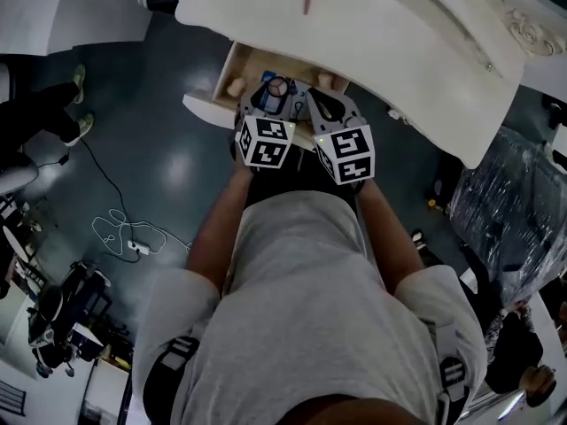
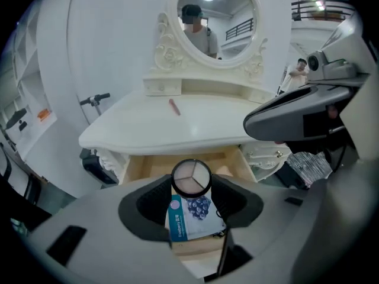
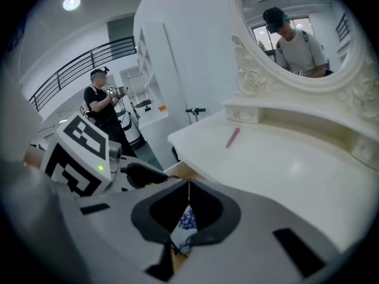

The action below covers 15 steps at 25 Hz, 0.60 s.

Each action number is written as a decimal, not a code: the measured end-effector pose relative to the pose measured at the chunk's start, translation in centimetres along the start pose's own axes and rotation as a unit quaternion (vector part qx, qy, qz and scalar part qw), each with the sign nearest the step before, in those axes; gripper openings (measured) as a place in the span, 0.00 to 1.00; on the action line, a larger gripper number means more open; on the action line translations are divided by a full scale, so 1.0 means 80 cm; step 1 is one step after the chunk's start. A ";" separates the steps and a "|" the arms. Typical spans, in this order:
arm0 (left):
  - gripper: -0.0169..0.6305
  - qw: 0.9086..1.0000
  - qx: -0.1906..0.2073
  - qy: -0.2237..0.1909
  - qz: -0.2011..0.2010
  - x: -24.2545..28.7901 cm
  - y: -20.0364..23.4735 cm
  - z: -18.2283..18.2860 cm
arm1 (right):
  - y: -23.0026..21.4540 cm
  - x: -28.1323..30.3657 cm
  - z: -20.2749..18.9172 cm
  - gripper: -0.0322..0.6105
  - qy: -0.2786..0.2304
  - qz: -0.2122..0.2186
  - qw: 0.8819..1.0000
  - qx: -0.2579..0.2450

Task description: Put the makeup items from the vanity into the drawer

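Closest to my lens, left gripper (image 2: pixel 191 185) is clamped on a round compact (image 2: pixel 191 178) with 3 pale wedges of powder. It sits at the centre of the left gripper view, hanging over the open drawer (image 2: pixel 139 167). Just below it, low in the frame, a blue blueberry-print sachet (image 2: pixel 192 218) lies flat inside that drawer.

My right gripper (image 3: pixel 189 189) has its jaws drawn together with nothing pinched that I can make out. Through the gap beneath its tips only the sachet shows. In the head view both grippers hang side by side over the drawer, at the upper middle of the frame.

I judge the job to be well along: the sachet is in, and the compact needs only lowering and letting go. On the vanity top (image 2: pixel 177 129), above the centre of the frame, 1 pink stick (image 2: pixel 173 106) lies alone, a lipstick or pencil; that is what remains.

Counted: 2 grippers, 1 drawer, 1 compact, 1 sachet, 1 pink stick. The head view also shows 2 pale rounded lumps (image 1: pixel 235 87) in the drawer that I cannot identify.
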<state>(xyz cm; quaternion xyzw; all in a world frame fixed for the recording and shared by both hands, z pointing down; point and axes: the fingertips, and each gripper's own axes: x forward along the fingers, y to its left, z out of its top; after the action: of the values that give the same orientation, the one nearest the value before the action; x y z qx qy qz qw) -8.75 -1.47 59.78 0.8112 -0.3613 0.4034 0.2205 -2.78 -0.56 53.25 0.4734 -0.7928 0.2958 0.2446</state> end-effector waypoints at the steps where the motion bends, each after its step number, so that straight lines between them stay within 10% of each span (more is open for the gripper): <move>1: 0.35 1.000 0.001 0.000 -0.002 0.004 0.003 -0.001 | -0.002 0.001 -0.004 0.07 0.000 -0.005 1.000 0.003; 15: 0.35 0.987 0.136 0.053 -0.071 0.050 0.010 -0.034 | -0.020 -0.008 -0.047 0.07 0.001 -0.061 0.996 0.072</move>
<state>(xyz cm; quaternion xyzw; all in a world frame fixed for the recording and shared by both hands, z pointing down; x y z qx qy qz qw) -9.07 -1.90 64.65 0.8349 -0.2327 0.4741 0.1550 -0.70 1.87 55.90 0.5371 -0.7386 0.3373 0.2284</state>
